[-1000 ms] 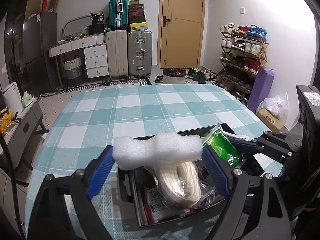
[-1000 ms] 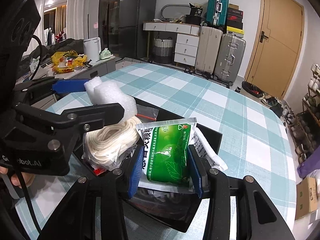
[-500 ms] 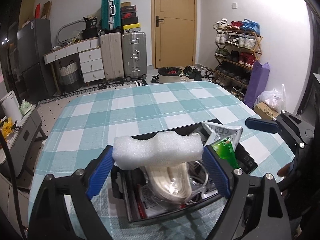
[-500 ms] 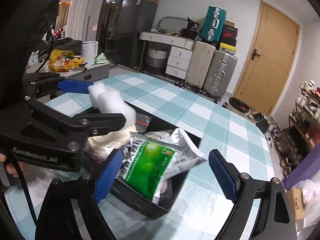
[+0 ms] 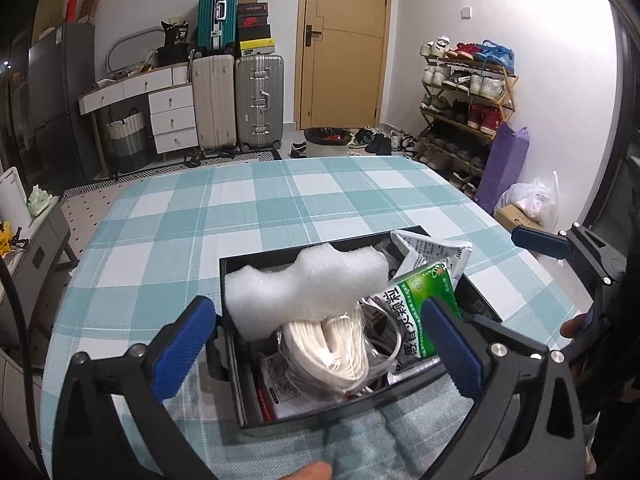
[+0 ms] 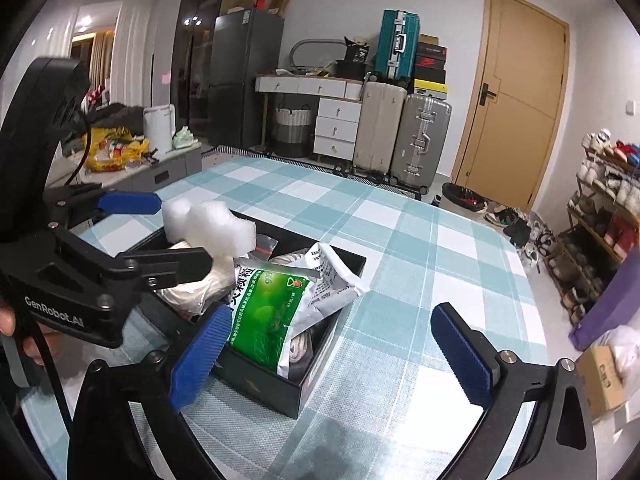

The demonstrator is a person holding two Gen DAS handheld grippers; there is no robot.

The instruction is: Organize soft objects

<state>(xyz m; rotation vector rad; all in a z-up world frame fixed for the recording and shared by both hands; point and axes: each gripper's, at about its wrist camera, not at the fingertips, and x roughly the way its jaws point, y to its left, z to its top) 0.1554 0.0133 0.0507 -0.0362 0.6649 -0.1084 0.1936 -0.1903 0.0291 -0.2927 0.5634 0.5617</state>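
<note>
Two grippers spread wide | left gripper (image 5: 316,336) empty, foam block (image 5: 306,294) beyond its fingertips atop rope coil (image 5: 332,348) in black box (image 5: 232,320) | right gripper (image 6: 332,354) empty, green packet (image 6: 268,316) beside its left finger (image 6: 200,356) in box

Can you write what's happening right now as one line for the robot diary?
left gripper: open, foam block released in black box | right gripper: open, clear of green packet | rope bundle: inside

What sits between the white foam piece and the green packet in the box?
In the left wrist view, a bagged coil of white rope lies below and between the foam and green packet.
</note>
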